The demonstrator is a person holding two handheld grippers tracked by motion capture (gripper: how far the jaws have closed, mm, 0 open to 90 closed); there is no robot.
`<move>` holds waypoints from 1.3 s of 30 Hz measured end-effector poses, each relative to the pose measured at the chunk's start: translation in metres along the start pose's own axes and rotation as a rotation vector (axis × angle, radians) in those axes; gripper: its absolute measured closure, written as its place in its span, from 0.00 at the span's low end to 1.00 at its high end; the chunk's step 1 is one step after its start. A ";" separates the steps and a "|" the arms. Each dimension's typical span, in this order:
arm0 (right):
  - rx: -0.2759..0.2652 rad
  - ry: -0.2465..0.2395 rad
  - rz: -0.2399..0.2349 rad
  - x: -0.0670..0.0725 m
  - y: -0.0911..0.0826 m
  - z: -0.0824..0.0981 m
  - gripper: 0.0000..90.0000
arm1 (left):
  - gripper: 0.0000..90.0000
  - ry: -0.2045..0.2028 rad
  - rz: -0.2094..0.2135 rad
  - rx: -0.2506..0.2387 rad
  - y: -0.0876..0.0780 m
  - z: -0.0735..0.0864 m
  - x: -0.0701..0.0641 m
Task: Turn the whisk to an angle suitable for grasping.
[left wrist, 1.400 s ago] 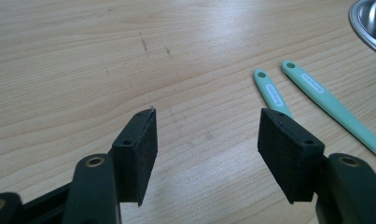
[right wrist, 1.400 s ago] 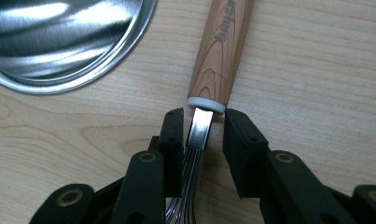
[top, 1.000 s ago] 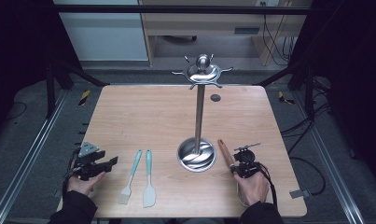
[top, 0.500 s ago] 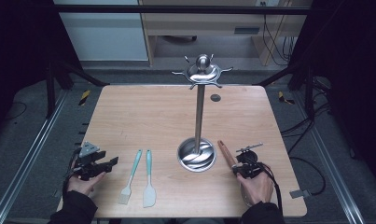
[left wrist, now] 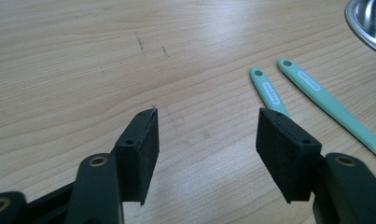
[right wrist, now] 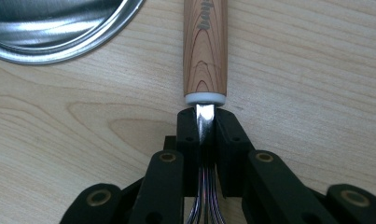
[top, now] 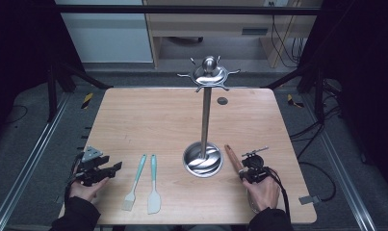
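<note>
Table: pale wood-grain top, squarish, matte, faint scuffs in the left gripper view.

Utensil stand: polished steel, round dished base, slim upright post, a crown of short hooks under a ball finial. It stood right of the table's centre, and no utensil hung on any hook.

Two mint-green silicone tools lay side by side left of the base: a brush and a spatula, both with smooth handles, each with a hanging hole at the end.

Whisk: turned wooden handle with visible grain, white collar, bright steel wires below it. It lay flat on the table just right of the stand's base.

Right gripper: jaws clamped on the wire neck directly under the collar.

Left gripper: jaws apart, nothing between the pads, resting near the left front corner.

Judgement: grasp step complete, lift not begun. The next move likely calls for raising the whisk clear of the base, turning it upright, and aligning its handle end with a hook.
</note>
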State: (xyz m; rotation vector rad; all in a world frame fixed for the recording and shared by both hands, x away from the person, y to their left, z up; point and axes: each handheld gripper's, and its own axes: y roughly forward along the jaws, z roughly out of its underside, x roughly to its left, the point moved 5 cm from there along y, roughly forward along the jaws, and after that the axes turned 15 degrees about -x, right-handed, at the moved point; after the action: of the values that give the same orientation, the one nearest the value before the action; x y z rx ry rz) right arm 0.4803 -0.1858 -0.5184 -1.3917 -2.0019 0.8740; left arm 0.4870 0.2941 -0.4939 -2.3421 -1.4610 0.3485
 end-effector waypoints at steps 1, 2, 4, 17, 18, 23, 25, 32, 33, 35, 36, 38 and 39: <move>-0.003 0.001 -0.002 0.000 -0.001 0.000 0.90 | 0.44 0.000 0.000 0.000 0.000 0.000 0.000; -0.010 0.007 -0.005 0.001 -0.002 -0.001 0.90 | 0.44 0.001 0.000 0.000 0.000 0.000 0.000; -0.032 0.004 -0.012 0.001 -0.004 -0.002 0.90 | 0.44 0.001 0.000 0.000 0.000 0.000 0.000; -0.258 0.013 -0.058 0.000 -0.031 -0.020 0.90 | 0.44 0.004 0.004 -0.003 -0.001 -0.001 -0.001; -0.276 0.010 -0.058 0.000 -0.033 -0.021 0.90 | 0.44 0.008 0.004 -0.004 -0.001 -0.001 -0.001; -0.365 0.009 -0.077 0.001 -0.044 -0.029 0.90 | 0.44 0.009 0.014 -0.024 -0.002 -0.003 -0.002; -0.400 0.014 -0.087 0.002 -0.049 -0.032 0.90 | 0.45 0.014 0.018 -0.028 -0.002 -0.002 -0.002; -0.497 0.008 -0.110 0.005 -0.064 -0.041 0.90 | 0.45 0.024 0.014 -0.035 -0.002 -0.002 -0.003; -0.507 0.015 -0.113 0.005 -0.066 -0.042 0.90 | 0.45 0.027 0.013 -0.036 -0.002 -0.002 -0.003; -0.526 0.017 -0.118 0.005 -0.070 -0.044 0.90 | 0.45 0.029 0.017 -0.032 -0.002 -0.002 -0.004; -0.539 0.011 -0.119 0.005 -0.072 -0.046 0.90 | 0.45 0.030 0.018 -0.031 -0.002 -0.002 -0.004; -0.571 0.021 -0.128 0.006 -0.078 -0.049 0.90 | 0.46 0.025 0.021 -0.029 -0.002 -0.002 -0.004; -0.571 0.021 -0.128 0.006 -0.078 -0.049 0.90 | 0.46 0.022 0.022 -0.028 -0.001 -0.002 -0.005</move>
State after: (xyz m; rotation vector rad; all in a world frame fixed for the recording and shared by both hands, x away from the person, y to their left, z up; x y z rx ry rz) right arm 0.4682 -0.1906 -0.4270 -1.5227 -2.4026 0.2281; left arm 0.4847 0.2902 -0.4912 -2.3784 -1.4393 0.3085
